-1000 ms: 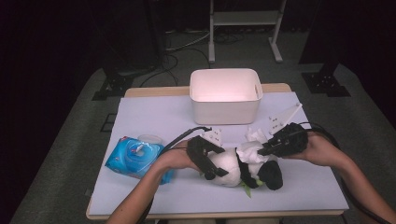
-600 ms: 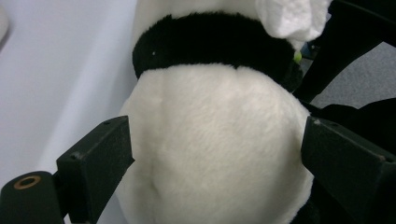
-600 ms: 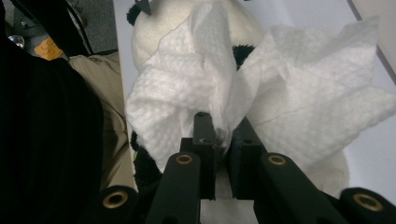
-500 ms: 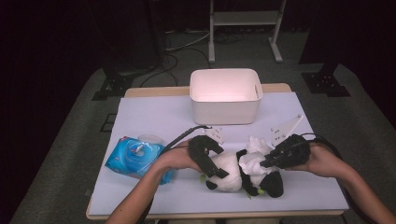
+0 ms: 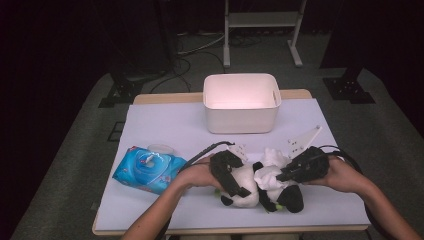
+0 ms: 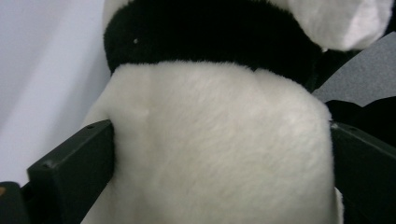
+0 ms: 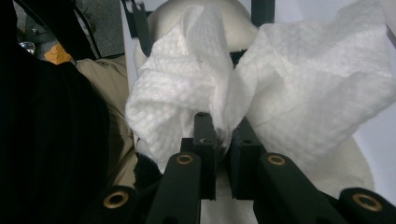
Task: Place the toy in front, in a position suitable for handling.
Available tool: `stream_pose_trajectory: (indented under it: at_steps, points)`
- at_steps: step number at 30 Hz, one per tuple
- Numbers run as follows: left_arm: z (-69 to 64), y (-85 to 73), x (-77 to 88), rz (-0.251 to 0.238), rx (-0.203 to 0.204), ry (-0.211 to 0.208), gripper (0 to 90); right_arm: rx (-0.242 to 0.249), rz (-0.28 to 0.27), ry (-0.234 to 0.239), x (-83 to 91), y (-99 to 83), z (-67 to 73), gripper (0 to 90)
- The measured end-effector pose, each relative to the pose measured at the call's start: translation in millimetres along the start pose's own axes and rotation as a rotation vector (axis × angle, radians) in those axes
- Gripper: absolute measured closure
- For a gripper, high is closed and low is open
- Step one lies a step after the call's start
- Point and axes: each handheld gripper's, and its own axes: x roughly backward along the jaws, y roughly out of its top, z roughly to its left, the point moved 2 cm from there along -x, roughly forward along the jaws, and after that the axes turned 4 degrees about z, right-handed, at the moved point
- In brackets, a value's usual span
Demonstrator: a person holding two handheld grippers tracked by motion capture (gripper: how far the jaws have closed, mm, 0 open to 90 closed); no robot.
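Panda plush: lies on the near part of the white-covered table, between your two hands, well in front of the white bin.
Long axis: runs roughly across the table, left to right in the high view, tilted a little toward the near edge at its right end; a black limb sits at that end.
Facing: you cannot tell from these views which way the face points; the left gripper view gives you a white body with a black band above it.
Left gripper: your jaws have just been opening and now stand wide, one on each side of the white body; the plush fills the gap between them, and whether the pads still press on the fur cannot be told.
Right gripper: your jaws are nearly closed, pinching a bunched white wipe that rests against the plush.
Wipes pack: blue, flat on the table just left of your left forearm, a round lid at its far side.
Writing: print on the pack is too small to read; no brand or label can be made out on the plush or the bin.
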Motion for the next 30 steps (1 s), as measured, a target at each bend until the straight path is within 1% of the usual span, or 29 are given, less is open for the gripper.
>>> stream_pose_trajectory:
  at_steps: [1, 2, 4, 5, 8, 10, 12, 13, 16, 17, 19, 20, 22, 25, 27, 28, 29, 30]
  points:
    - [-0.1, -0.5, -0.6, -0.01, -0.005, 0.009, 6.6, 0.0, 0.006, -0.002, -0.4, -0.1, 0.4, 82.5]
    - [0.3, -1.2, 1.3, -0.015, -0.017, 0.015, 13.5, 0.01, 0.012, -0.007, -0.2, -0.4, 0.3, 82.5]
    - [2.0, -1.3, 6.6, -0.032, -0.015, 0.025, 22.8, 0.02, 0.009, -0.02, 3.4, 0.3, 0.8, 82.5]
    - [2.6, -1.0, 8.7, -0.033, -0.022, 0.031, 25.6, 0.02, 0.0, -0.033, 6.4, 1.6, 0.9, 82.4]
    - [4.0, 3.9, 15.9, -0.031, -0.051, 0.057, 29.8, 0.034, -0.017, -0.047, 13.2, 5.1, -0.8, 82.3]
    - [6.2, 8.0, 20.6, -0.021, -0.071, 0.082, 30.5, 0.035, -0.021, -0.053, 17.0, 7.4, -3.1, 82.3]
    - [9.1, 11.4, 24.1, -0.022, -0.091, 0.104, 30.4, 0.039, -0.026, -0.061, 20.6, 9.7, -6.1, 82.2]
    - [11.4, 13.9, 26.3, -0.016, -0.095, 0.122, 30.3, 0.039, -0.024, -0.066, 21.8, 10.7, -7.0, 82.2]
    - [16.9, 20.3, 32.1, -0.001, -0.133, 0.167, 30.2, 0.034, -0.027, -0.084, 26.3, 14.6, -13.0, 82.0]
    - [18.7, 22.0, 33.6, 0.009, -0.154, 0.183, 30.2, 0.033, -0.027, -0.089, 26.6, 15.4, -14.9, 82.0]
    - [20.8, 23.8, 34.4, 0.015, -0.178, 0.206, 29.6, 0.027, -0.015, -0.094, 26.1, 16.0, -17.3, 82.0]
    - [21.5, 23.7, 33.5, 0.024, -0.186, 0.205, 28.8, 0.028, -0.007, -0.096, 24.6, 16.2, -18.3, 82.0]
    - [20.5, 20.9, 28.4, 0.031, -0.187, 0.194, 26.8, 0.031, 0.002, -0.096, 21.9, 16.9, -18.2, 82.0]
    - [18.8, 15.3, 20.9, 0.04, -0.179, 0.187, 22.7, 0.044, 0.013, -0.084, 14.2, 20.5, -16.3, 82.0]
    - [17.9, 12.2, 20.3, 0.028, -0.182, 0.183, 21.8, 0.05, 0.021, -0.074, 7.7, 24.9, -15.6, 82.0]
    - [17.9, 12.2, 20.3, 0.028, -0.182, 0.183, 21.2, 0.05, 0.021, -0.074, 7.7, 24.9, -15.6, 82.0]
    - [16.8, 9.6, 20.6, 0.028, -0.18, 0.187, 20.7, 0.06, 0.018, -0.06, 0.4, 30.9, -16.7, 82.0]
    - [16.8, 9.6, 20.6, 0.028, -0.18, 0.187, 20.4, 0.06, 0.018, -0.06, 0.4, 30.9, -16.7, 82.0]
